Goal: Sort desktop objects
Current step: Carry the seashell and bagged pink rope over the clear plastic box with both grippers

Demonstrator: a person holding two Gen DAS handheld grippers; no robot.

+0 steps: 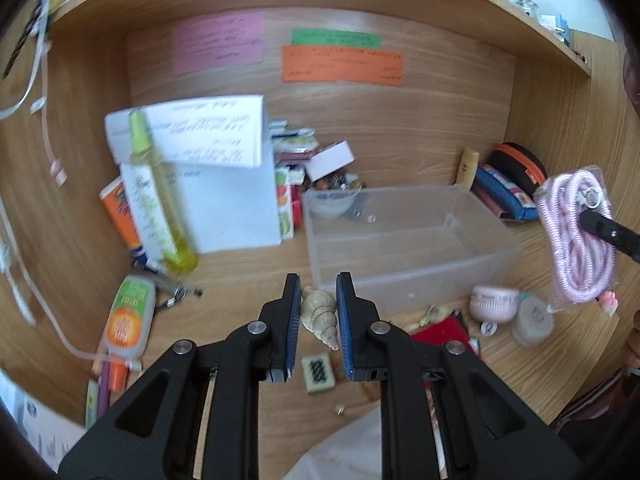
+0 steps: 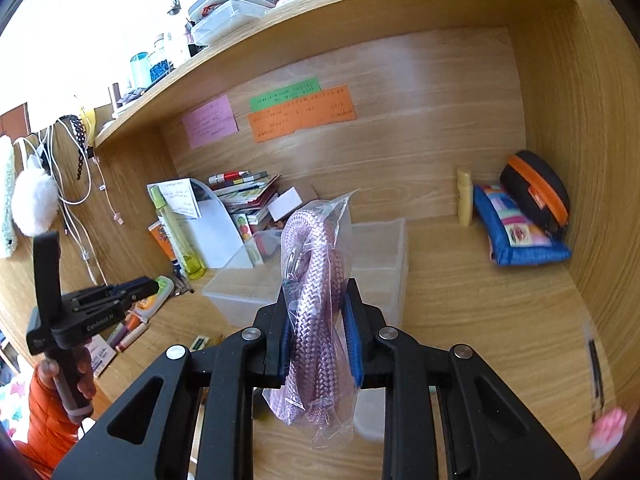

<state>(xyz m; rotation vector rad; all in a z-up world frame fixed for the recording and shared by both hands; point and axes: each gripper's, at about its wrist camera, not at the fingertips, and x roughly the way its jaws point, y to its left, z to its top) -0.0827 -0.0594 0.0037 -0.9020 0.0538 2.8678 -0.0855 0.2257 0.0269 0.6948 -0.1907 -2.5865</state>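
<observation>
My left gripper (image 1: 318,286) is shut on a beige spiral seashell (image 1: 320,314), held off the desk with its point toward the camera. Just beyond it stands an empty clear plastic box (image 1: 416,276). My right gripper (image 2: 316,296) is shut on a coiled pink braided cord in a clear bag (image 2: 314,320), held up in front of the same box (image 2: 386,248). In the left wrist view the bagged cord (image 1: 576,240) hangs at the right, to the right of the box. The left gripper (image 2: 150,286) shows at the left of the right wrist view, held by a hand in an orange sleeve.
A mahjong tile (image 1: 318,372), a red card (image 1: 440,332), a pink round case (image 1: 494,304) and a tube (image 1: 128,320) lie on the desk. A yellow spray bottle (image 1: 160,196) and papers stand back left. A blue pouch (image 2: 516,236) and a black-orange case (image 2: 536,192) sit back right.
</observation>
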